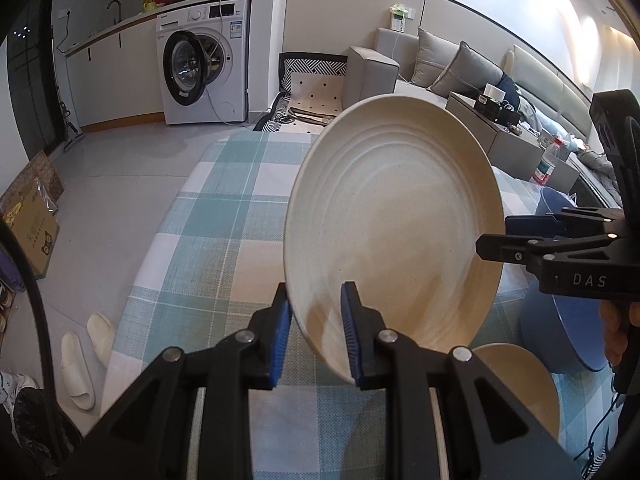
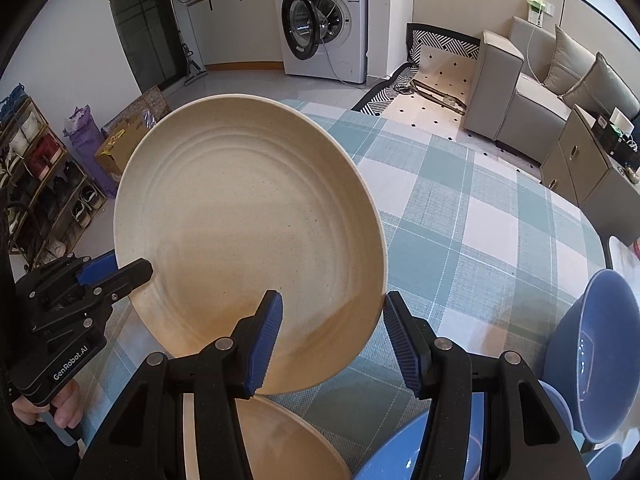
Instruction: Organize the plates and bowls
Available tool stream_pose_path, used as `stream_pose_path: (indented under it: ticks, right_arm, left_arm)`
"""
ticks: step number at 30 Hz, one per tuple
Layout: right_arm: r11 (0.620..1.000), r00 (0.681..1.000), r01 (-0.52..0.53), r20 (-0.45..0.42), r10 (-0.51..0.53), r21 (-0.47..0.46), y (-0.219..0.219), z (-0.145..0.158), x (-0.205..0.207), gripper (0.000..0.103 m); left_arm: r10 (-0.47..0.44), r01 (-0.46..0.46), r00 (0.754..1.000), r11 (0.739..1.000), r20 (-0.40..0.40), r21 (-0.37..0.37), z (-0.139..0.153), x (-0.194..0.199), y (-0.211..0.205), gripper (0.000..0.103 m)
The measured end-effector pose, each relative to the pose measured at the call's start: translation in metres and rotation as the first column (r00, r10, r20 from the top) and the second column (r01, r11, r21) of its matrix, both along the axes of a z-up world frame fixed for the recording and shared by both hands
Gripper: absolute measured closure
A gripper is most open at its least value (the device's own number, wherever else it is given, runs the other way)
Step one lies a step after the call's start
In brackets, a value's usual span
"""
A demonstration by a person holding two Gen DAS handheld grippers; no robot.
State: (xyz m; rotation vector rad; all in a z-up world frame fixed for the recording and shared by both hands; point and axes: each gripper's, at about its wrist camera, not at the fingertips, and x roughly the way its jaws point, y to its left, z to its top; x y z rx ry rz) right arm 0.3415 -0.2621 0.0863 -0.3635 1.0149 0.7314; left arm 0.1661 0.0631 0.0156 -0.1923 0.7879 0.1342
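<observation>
A large cream plate (image 1: 396, 224) is held tilted above the checked tablecloth. My left gripper (image 1: 316, 332) is shut on its near rim; it shows at the left of the right wrist view (image 2: 116, 272), clamping the plate (image 2: 248, 240). My right gripper (image 2: 332, 340) is open, its jaws straddling the plate's near right rim without pressing it. It shows at the right of the left wrist view (image 1: 500, 236). A second cream plate (image 2: 280, 440) lies on the table below, also seen in the left wrist view (image 1: 520, 384).
Blue bowls (image 2: 600, 360) stand at the right, one tilted on its side, another blue bowl (image 2: 392, 456) below my right gripper. A blue bowl (image 1: 560, 328) is in the left wrist view. The checked tablecloth (image 2: 460, 220) stretches ahead. A sofa, washing machine and shoe rack lie beyond.
</observation>
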Motion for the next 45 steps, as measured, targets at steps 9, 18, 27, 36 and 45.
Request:
stream_pose_path:
  ticks: [9, 18, 27, 36, 45]
  right_arm:
    - [1.0, 0.999, 0.005, 0.033, -0.006, 0.02, -0.007, 0.019, -0.012, 0.049]
    - [0.999, 0.999, 0.004, 0.041, -0.005, 0.04, -0.016, 0.029, -0.032, 0.048]
    - [0.997, 0.999, 0.015, 0.047, -0.019, 0.069, -0.032, 0.032, -0.05, 0.048]
    - [0.995, 0.998, 0.017, 0.058, -0.023, 0.099, -0.046, 0.033, -0.07, 0.048]
    - [0.993, 0.997, 0.019, 0.067, -0.026, 0.113, -0.057, 0.027, -0.097, 0.048]
  left_arm:
    - [-0.001, 0.0, 0.999, 1.0, 0.038, 0.013, 0.016, -0.013, -0.005, 0.081]
    - [-0.011, 0.01, 0.999, 1.0, 0.049, 0.011, 0.023, -0.026, -0.01, 0.078]
    - [-0.03, 0.029, 0.998, 0.999, 0.053, 0.019, 0.025, -0.038, -0.017, 0.078]
    - [-0.047, 0.046, 0.997, 0.998, 0.053, 0.032, 0.023, -0.055, -0.023, 0.078]
    - [-0.063, 0.061, 0.997, 0.997, 0.049, 0.037, 0.019, -0.072, -0.026, 0.078]
